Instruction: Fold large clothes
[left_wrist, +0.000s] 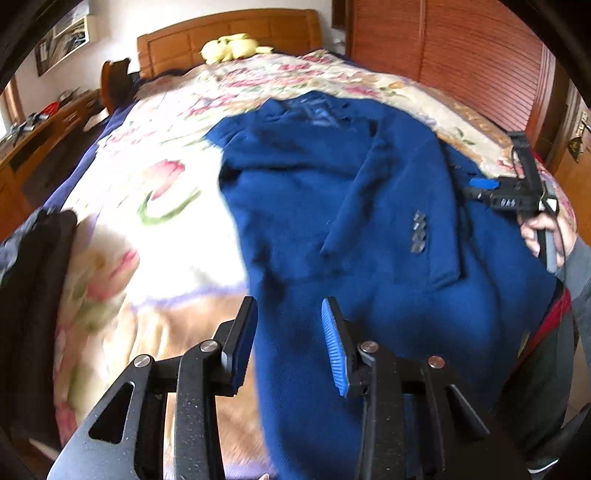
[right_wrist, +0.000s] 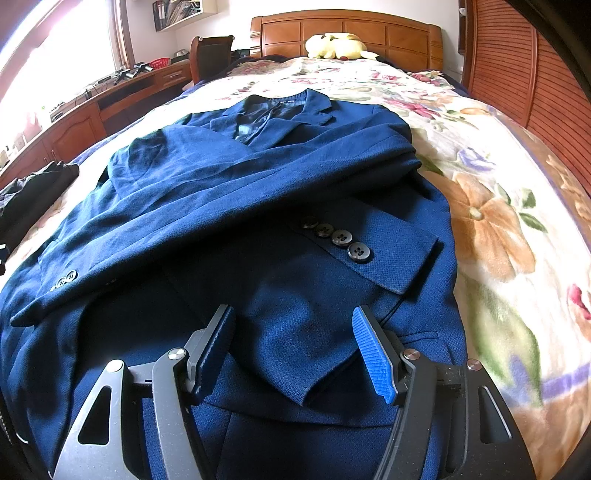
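Observation:
A dark blue suit jacket (left_wrist: 314, 192) (right_wrist: 207, 184) lies face up on the bed, collar toward the headboard, with both sleeves folded across its front. One cuff with several buttons (right_wrist: 343, 240) (left_wrist: 418, 236) rests on the lower front. My left gripper (left_wrist: 288, 306) hovers over the jacket's lower left edge with its pads apart; fabric shows between them but they do not press on it. My right gripper (right_wrist: 293, 314) stands open above a folded hem flap (right_wrist: 295, 354) near the bed's foot. It also appears in the left wrist view as the right gripper (left_wrist: 474, 188), held by a hand (left_wrist: 543, 229).
A floral blanket (right_wrist: 491, 206) covers the bed. A yellow plush toy (right_wrist: 336, 46) sits by the wooden headboard (right_wrist: 347, 29). Dark clothing (right_wrist: 33, 192) (left_wrist: 33, 266) is piled at the bed's left edge. A wooden desk (right_wrist: 92, 110) runs along the left, and slatted wardrobe doors (right_wrist: 517, 74) along the right.

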